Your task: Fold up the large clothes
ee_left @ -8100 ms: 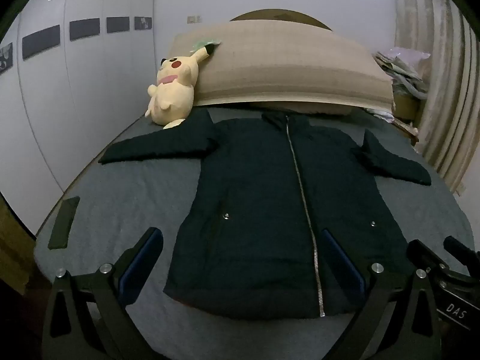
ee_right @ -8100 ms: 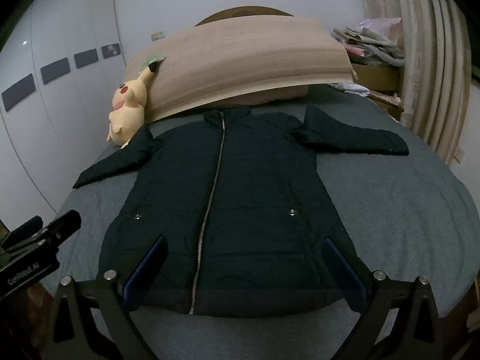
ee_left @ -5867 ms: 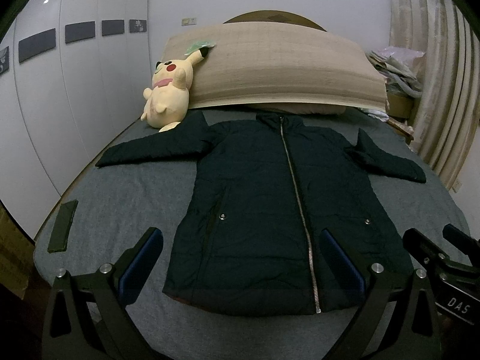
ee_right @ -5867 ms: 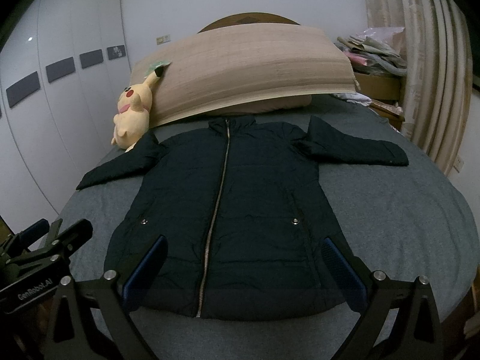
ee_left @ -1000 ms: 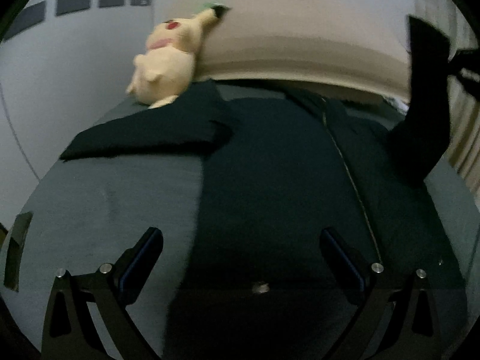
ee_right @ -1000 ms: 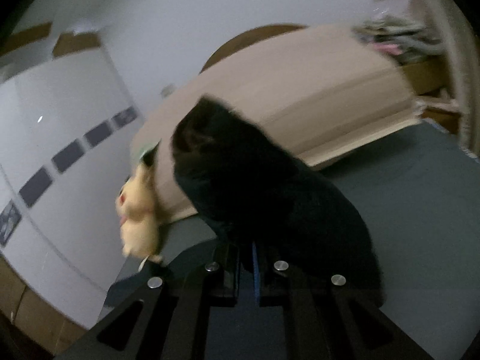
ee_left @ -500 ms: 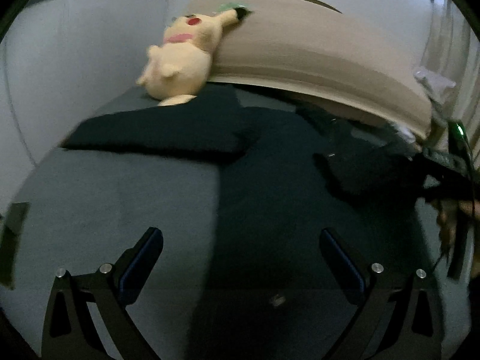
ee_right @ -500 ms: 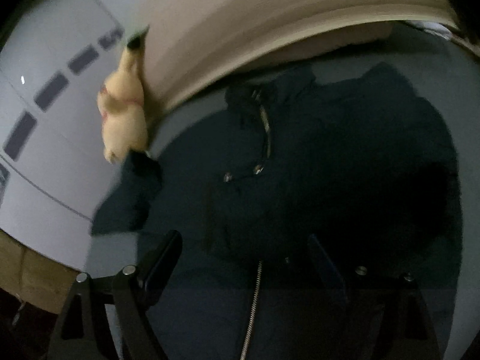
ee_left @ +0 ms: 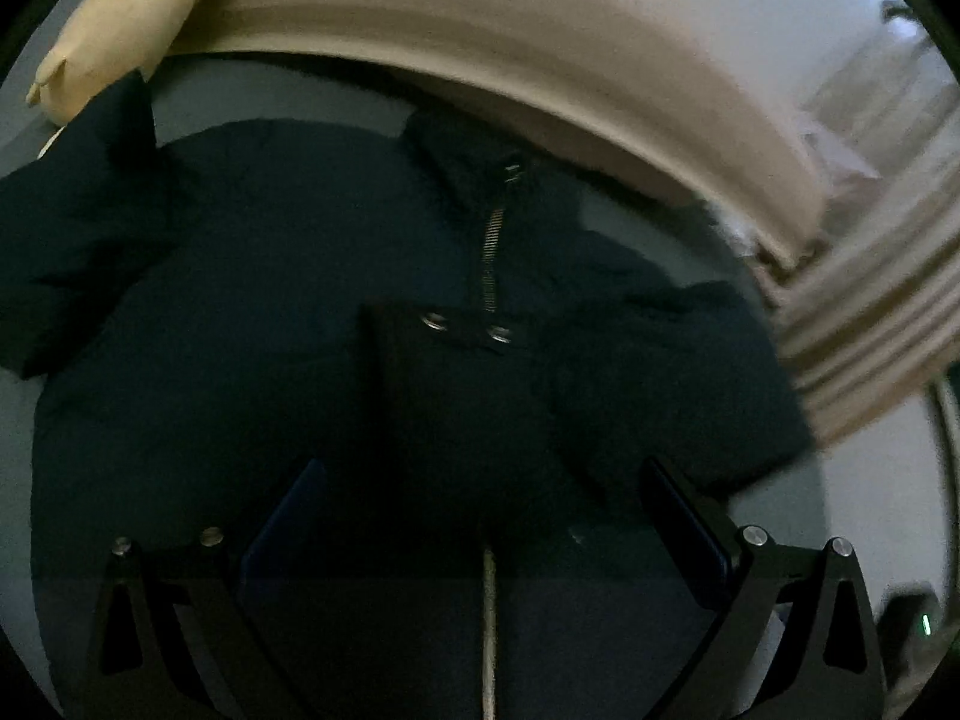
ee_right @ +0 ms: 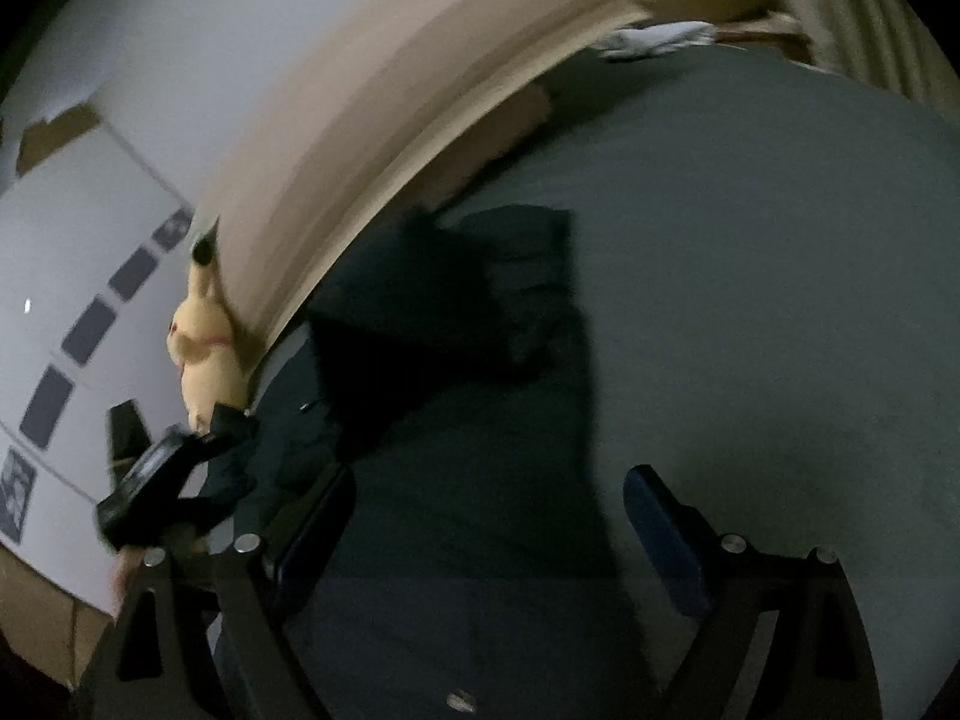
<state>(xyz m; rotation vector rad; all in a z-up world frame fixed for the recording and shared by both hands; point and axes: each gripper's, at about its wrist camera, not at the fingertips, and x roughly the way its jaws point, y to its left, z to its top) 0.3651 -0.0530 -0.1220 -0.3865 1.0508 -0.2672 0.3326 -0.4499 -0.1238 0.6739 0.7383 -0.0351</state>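
The right gripper point(ee_right: 486, 528) has its 2 jaws opening, nothing pinched between them, poised over the dark padded zip-up jacket point(ee_left: 336, 312). The left gripper point(ee_left: 486, 534) is spread wide and grasps nothing, above the jacket's front. The jacket lies flat on the grey bed cover point(ee_right: 750, 276), 1 sleeve point(ee_left: 474, 402) folded across the silver zip point(ee_left: 491, 252). A yellow plush toy point(ee_left: 114, 18) leans on the beige upholstered headboard point(ee_left: 540, 30)
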